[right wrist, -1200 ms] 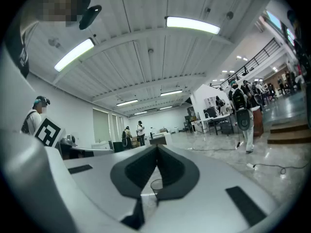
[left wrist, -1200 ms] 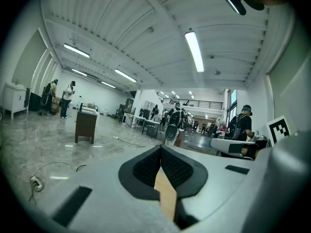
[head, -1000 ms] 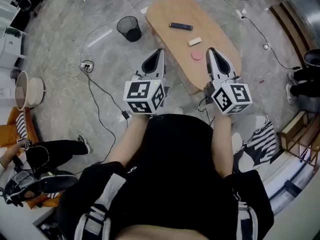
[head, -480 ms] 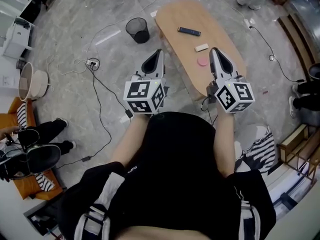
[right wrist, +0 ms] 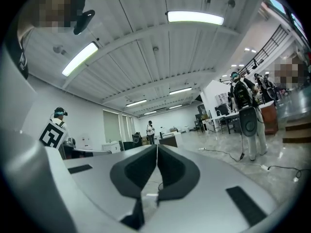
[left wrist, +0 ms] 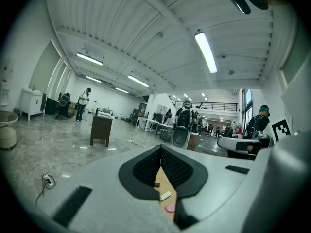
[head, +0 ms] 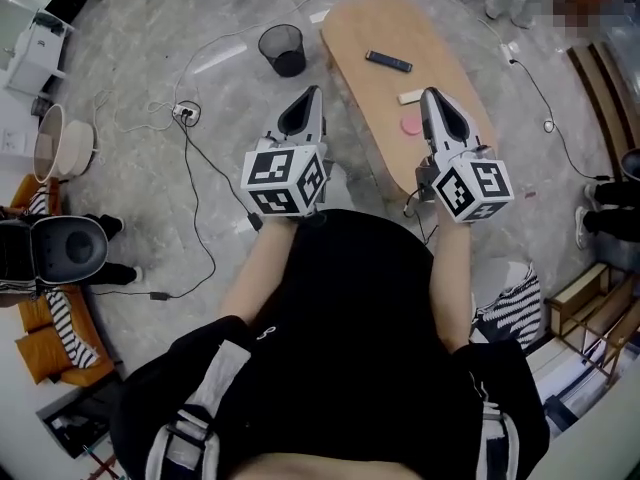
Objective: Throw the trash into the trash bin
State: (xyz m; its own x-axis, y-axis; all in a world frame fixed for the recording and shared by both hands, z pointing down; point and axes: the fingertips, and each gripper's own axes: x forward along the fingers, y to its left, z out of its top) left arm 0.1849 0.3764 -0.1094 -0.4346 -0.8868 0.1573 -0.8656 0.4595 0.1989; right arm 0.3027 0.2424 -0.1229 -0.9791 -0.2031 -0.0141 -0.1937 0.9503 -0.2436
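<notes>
- Progress: nothing has been picked up, so by my reading the task has barely begun. No trash shows inside the trash bin (head: 288, 60), though its inside is too small to judge well.
- What is left: every step (reach, pinch, carry to the bin, drop).
- Left gripper (head: 310, 94): its jaws are pressed together at the tips with nothing between them. It hangs over the floor, left of the wooden table (head: 380, 28).
- Right gripper (head: 431, 98): its jaws are also pressed together and empty. It sits over the right part of the table.
- The likely trash lies on the tabletop. A pink round piece (head: 408, 126) is just left of the right gripper's jaws, and a small white piece (head: 410, 97) lies just beyond the pink one, level with the jaw tips.
- A dark bar (head: 388, 61) lies farther along the table (it looks more like a remote than rubbish, but I cannot be sure).
- Neither piece is between any jaws. Both lie beside the right gripper, which would have to spread its jaws first.
- The bin stands on the floor, off the table's far left edge. It is beyond the left gripper and well apart from the pieces.
</notes>
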